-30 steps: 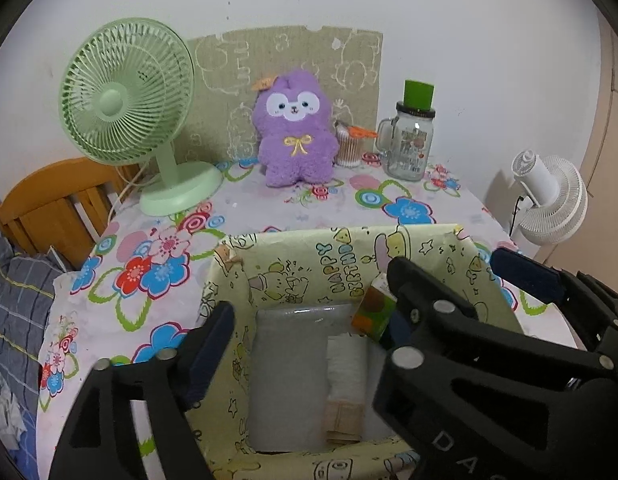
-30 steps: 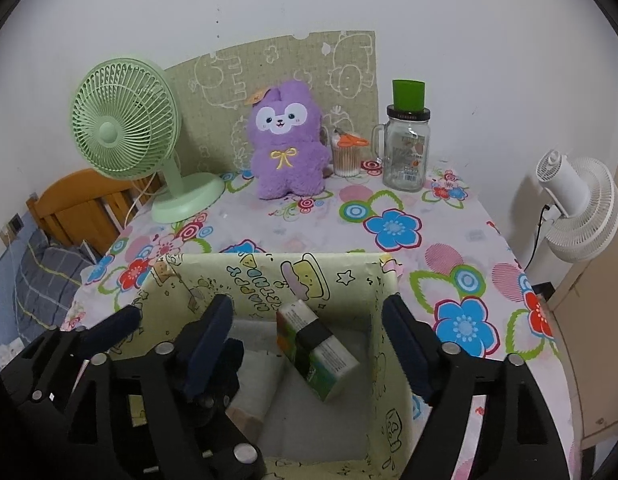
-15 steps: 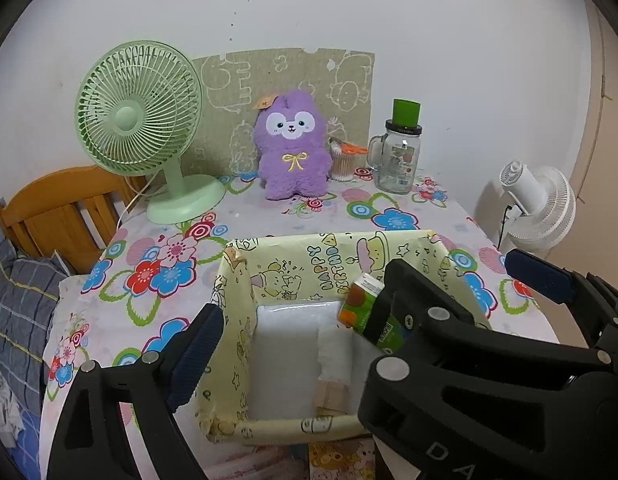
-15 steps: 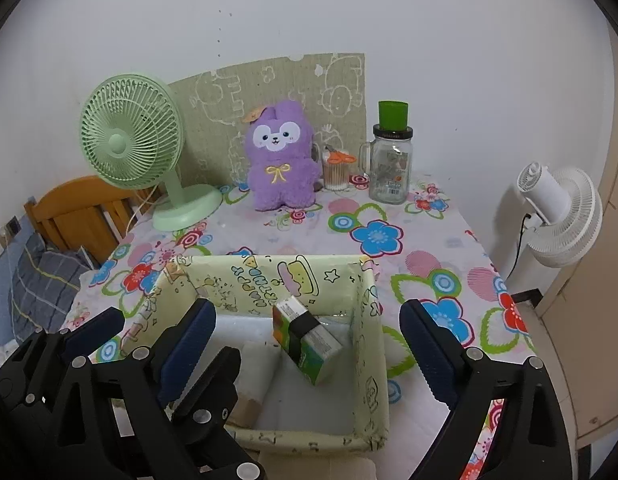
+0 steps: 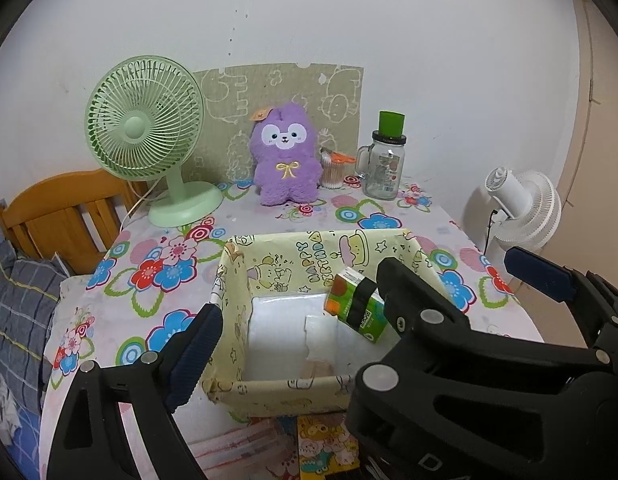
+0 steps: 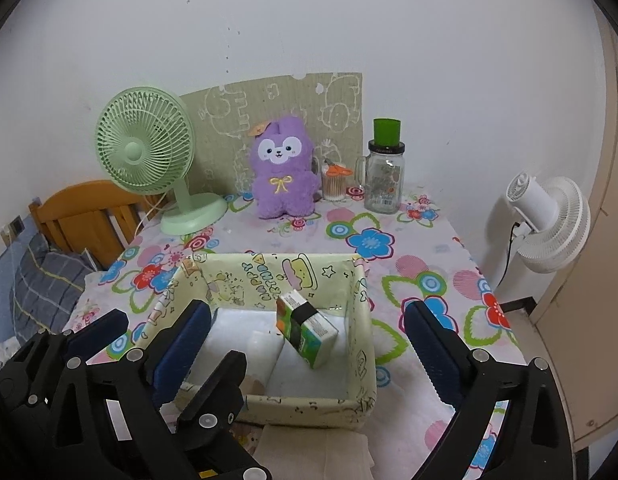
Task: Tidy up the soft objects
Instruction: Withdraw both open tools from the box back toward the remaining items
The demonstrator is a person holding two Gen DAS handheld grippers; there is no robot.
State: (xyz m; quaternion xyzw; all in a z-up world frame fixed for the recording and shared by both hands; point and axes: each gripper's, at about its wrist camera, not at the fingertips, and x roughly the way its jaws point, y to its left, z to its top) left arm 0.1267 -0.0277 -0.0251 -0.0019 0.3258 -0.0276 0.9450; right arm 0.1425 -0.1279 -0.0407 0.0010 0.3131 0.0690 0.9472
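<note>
Both grippers are pulling back from the yellow box [image 5: 269, 390], which is shrinking toward mid-frame. Left wrist view: the left gripper [image 5: 365, 316], jaws apart and empty, is framing the box — the green tissue pack [image 5: 357, 306] is leaning tilted inside, probably dropped there. Right wrist view: the right gripper [image 6: 309, 340], jaws wide apart, is hovering; the purple plush [image 6: 283, 168] is sitting upright upper centre on the tabletop [image 6: 429, 248], seemingly next.

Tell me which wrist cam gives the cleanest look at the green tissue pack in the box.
Right wrist. The green tissue pack shows whole there, tilted inside the yellow box between the open right claw fingers. In the left wrist view the pack is partly hidden behind a black claw arm.
</note>
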